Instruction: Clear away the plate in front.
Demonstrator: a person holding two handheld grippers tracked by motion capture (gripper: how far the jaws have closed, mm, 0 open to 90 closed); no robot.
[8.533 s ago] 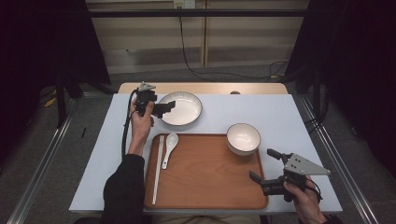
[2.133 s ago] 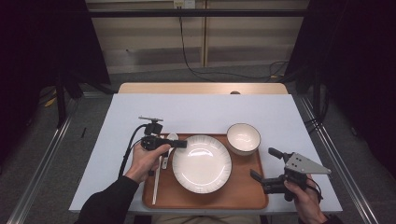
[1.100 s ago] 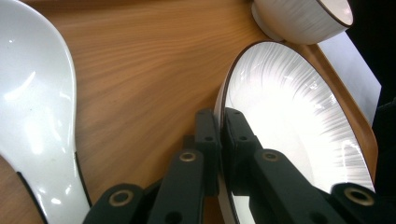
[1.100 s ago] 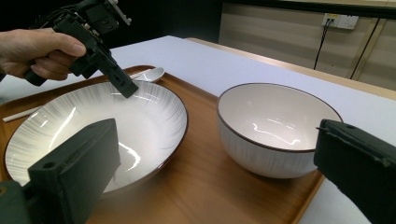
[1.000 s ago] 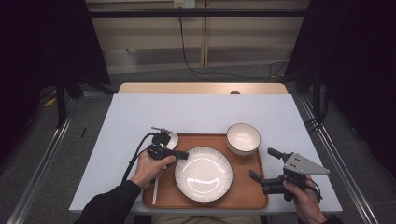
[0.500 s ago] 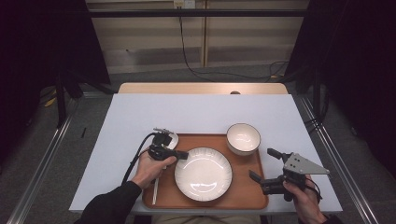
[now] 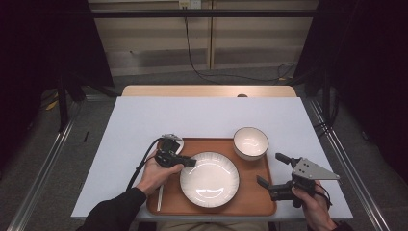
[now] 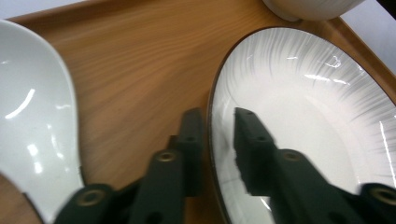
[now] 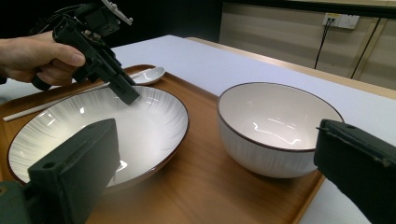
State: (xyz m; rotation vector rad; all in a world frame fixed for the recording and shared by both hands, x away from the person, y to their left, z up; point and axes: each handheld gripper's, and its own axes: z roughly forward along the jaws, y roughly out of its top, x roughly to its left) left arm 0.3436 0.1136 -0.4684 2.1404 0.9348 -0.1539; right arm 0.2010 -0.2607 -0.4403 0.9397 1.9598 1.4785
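White table [image 7: 144,120] with a wooden strip at its far edge, dark curtains on both sides, pale wall panels and a cable behind.

Left claw [image 7: 191,162]: jaws straddle the plate [image 7: 210,179] rim at about 9 o'clock on the plate, one jaw outside over the tray [image 7: 250,192], one inside over the plate well. In the left gripper view [image 8: 217,135] a gap shows between each pad and the rim; the jaws have just been opening, with the rim between them but no longer pinched. Reading: grip released.

Right claw [image 7: 270,171]: jaws spread wide, nothing between them, held at 3 o'clock off the plate, beside the tray's right edge.

Progress, judged: plate placement looks done. It sits flat in the middle of the tray, so what is left for the left claw is to back off the rim cleanly. The bowl [image 7: 250,143] stands at the tray's 1 o'clock corner, partly over the tray's edge, and may need seating. The spoon [image 9: 148,75] and chopsticks [image 7: 160,197] lie along the tray's left side, at 9 to 10 o'clock.

Plate appearance: round, shallow, glossy white with fine grey radial streaks, thin dark brown rim, empty and clean.
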